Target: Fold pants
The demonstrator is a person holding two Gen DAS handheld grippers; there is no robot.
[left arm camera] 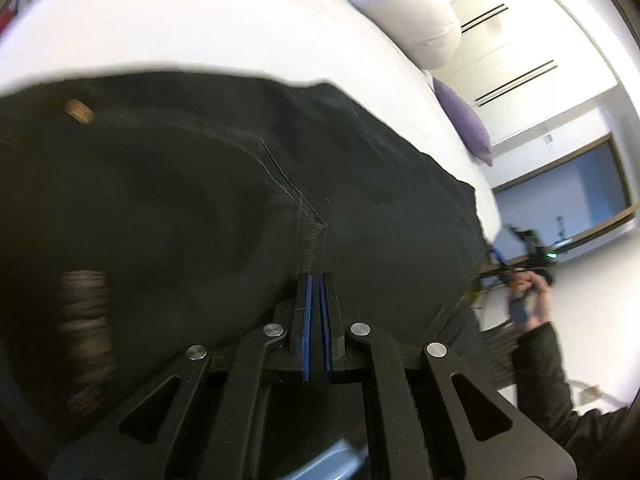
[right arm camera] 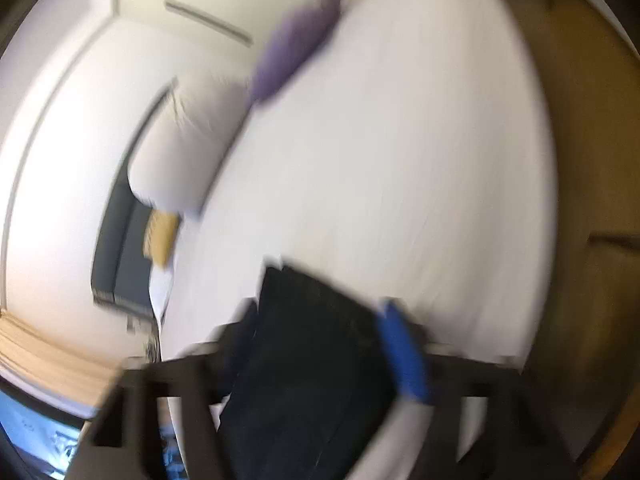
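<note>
Black pants (left arm camera: 224, 184) lie spread on a white bed (left arm camera: 200, 20), with a brown button (left arm camera: 79, 111) and a frayed rip (left arm camera: 86, 320) at the left. My left gripper (left arm camera: 316, 280) is over the crotch seam, its blue-padded jaws nearly closed with a thin gap; whether cloth is pinched I cannot tell. My right gripper shows at the pants' far right edge (left arm camera: 520, 248), held in a hand. In the blurred right wrist view my right gripper (right arm camera: 320, 320) is wide open, with a dark pant end (right arm camera: 312, 340) lying between its fingers (right arm camera: 404, 352).
White pillows (left arm camera: 416, 12) and a purple cushion (left arm camera: 464, 120) sit at the head of the bed. The purple cushion (right arm camera: 296, 44) and a white pillow (right arm camera: 184, 136) also show in the right wrist view. Wooden floor (right arm camera: 580, 160) borders the bed on the right.
</note>
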